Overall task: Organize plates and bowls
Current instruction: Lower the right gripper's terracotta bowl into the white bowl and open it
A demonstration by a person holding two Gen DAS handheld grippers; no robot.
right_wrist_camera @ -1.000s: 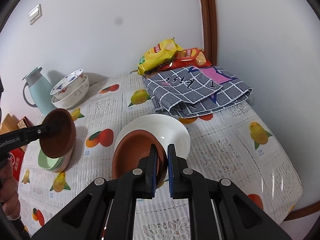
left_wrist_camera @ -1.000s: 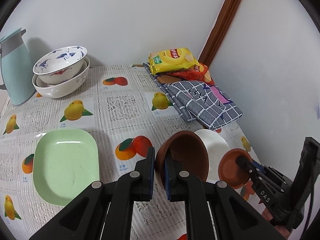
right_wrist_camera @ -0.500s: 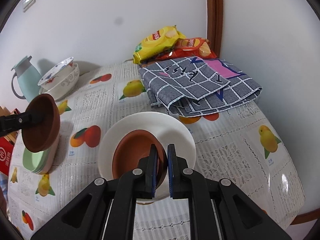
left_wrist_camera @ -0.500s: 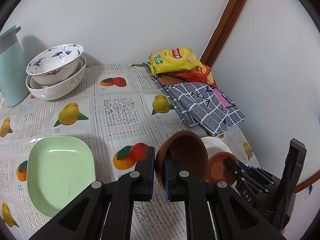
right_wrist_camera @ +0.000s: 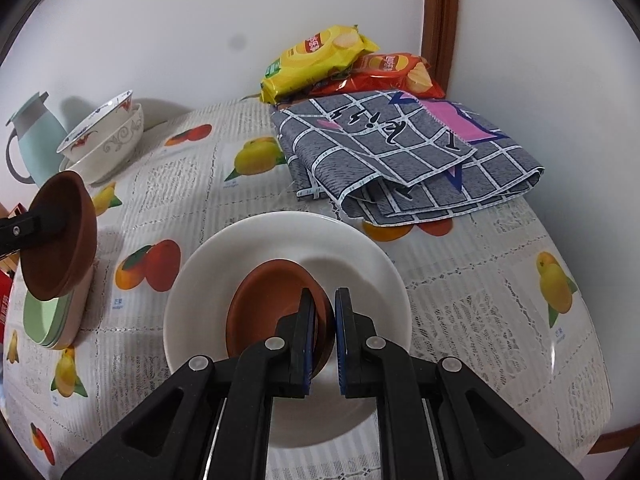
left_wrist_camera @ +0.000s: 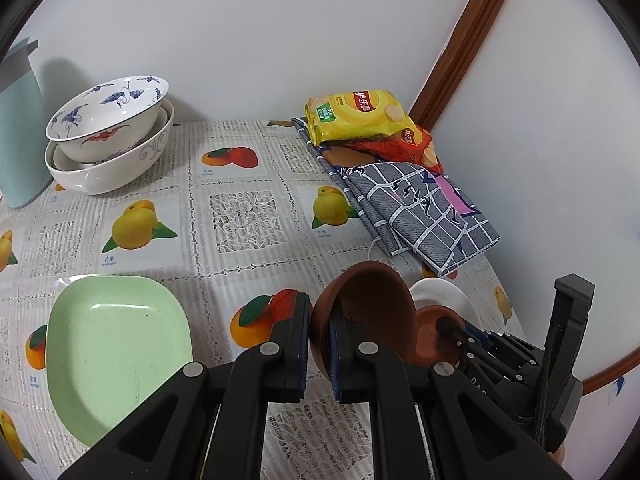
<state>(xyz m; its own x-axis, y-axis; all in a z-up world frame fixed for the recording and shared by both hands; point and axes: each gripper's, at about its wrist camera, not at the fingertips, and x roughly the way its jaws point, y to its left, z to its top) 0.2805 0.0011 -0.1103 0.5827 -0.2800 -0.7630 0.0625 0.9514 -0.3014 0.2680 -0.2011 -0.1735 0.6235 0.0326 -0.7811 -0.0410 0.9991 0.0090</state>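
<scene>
Stacking is in hand: one brown bowl [right_wrist_camera: 276, 304] is clamped by the right tongs [right_wrist_camera: 322, 336] over the white plate [right_wrist_camera: 360, 248], another brown bowl [left_wrist_camera: 372, 312] is clamped by the left tongs [left_wrist_camera: 320, 344] left of that plate, and release is called for next.

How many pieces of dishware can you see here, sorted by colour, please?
Brown bowls: 2 (left-held, right-held)
White-based bowls: 2 (patterned, plain under it)
White plate: 1
Green plates: at least 1; the stack's count is unclear
Total: at least 6
</scene>
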